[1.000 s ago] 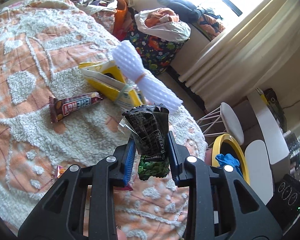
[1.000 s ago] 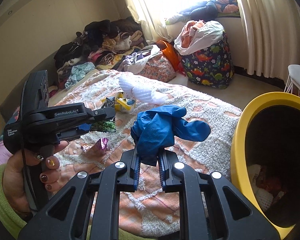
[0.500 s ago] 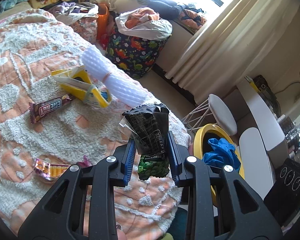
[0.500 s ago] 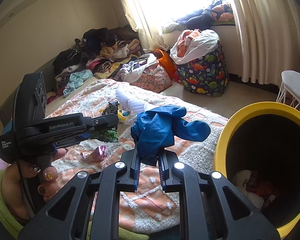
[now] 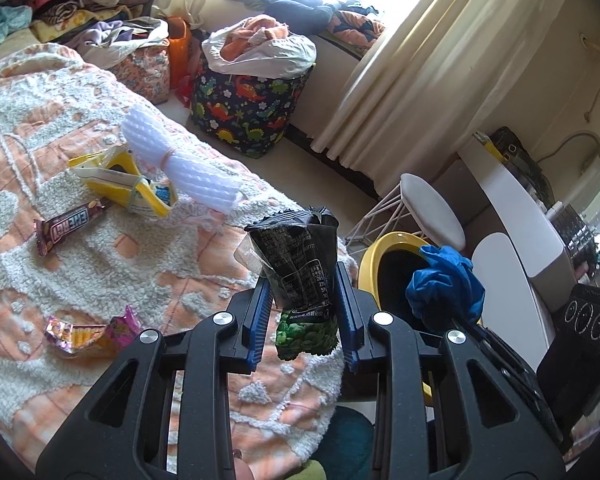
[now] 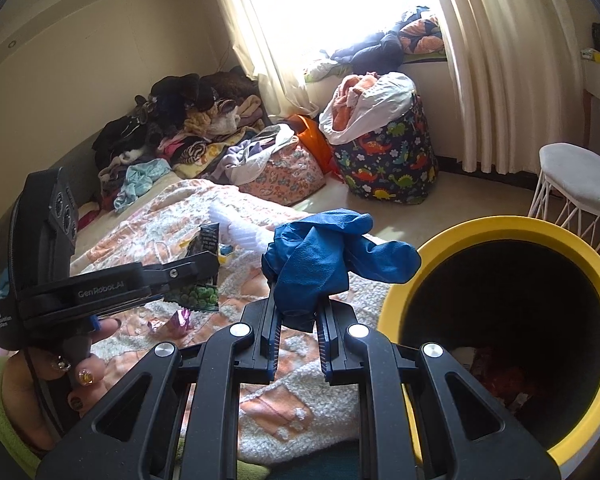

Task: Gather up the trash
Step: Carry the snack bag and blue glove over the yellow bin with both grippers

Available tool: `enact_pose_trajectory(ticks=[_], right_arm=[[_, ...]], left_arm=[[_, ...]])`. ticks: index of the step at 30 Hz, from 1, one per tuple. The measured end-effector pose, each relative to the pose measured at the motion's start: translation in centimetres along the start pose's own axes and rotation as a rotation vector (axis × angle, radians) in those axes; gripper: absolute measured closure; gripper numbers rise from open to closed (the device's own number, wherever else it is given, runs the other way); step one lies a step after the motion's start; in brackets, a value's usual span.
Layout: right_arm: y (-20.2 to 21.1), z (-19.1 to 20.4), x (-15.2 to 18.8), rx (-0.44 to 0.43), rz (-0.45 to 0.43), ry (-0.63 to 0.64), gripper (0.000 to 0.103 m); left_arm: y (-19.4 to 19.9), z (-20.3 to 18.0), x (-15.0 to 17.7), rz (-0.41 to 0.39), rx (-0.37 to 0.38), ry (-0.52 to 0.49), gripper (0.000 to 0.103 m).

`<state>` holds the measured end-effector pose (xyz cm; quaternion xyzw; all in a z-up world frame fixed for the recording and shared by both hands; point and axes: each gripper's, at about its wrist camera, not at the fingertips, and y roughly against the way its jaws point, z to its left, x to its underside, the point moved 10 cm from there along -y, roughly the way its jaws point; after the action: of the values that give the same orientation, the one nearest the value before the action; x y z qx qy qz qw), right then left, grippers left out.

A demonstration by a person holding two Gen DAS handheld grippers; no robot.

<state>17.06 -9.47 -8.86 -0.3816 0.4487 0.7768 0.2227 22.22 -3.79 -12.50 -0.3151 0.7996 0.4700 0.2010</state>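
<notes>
Left wrist view first: the left gripper (image 5: 303,312) has its blue pads clamped on a black snack bag (image 5: 300,268), the crumpled top sticking up past the fingertips and the green printed end hanging down between them. Ahead and to the left of the claw, on the orange and white bedspread (image 5: 112,248), there's a brown candy bar wrapper (image 5: 66,226), a yellow packet (image 5: 128,186) and a white foam roll (image 5: 180,164) lying just beside it. Closer in, left of the fingers, sits a pink crinkly wrapper (image 5: 88,334). Off to the right of the claw is the yellow bin (image 5: 370,260), with the blue glove (image 5: 444,288) up over its opening.

Right wrist view: the right gripper (image 6: 298,324) is pinched nearly closed on that blue glove (image 6: 320,264), which bunches above the fingertips and flops out to the right. The yellow bin (image 6: 500,226) is right there on the claw's right side, mouth facing the camera, some trash visible at the bottom. To the left, a hand (image 6: 40,396) holds the left gripper (image 6: 216,268) with the snack bag (image 6: 202,272) over the bedspread (image 6: 260,400). The dinosaur print hamper (image 6: 388,160) is well ahead by the curtain.
</notes>
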Motion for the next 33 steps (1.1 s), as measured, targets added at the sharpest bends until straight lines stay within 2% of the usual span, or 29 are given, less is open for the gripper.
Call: enact_pose_trajectory(ticks=[33], right_arm=[[4.8, -9.0, -2.7, 0.157, -0.097, -0.105, 0.088]], left_arm=[[-1.2, -8.4, 1.7, 0.025, 0.086, -0.186, 0.08]])
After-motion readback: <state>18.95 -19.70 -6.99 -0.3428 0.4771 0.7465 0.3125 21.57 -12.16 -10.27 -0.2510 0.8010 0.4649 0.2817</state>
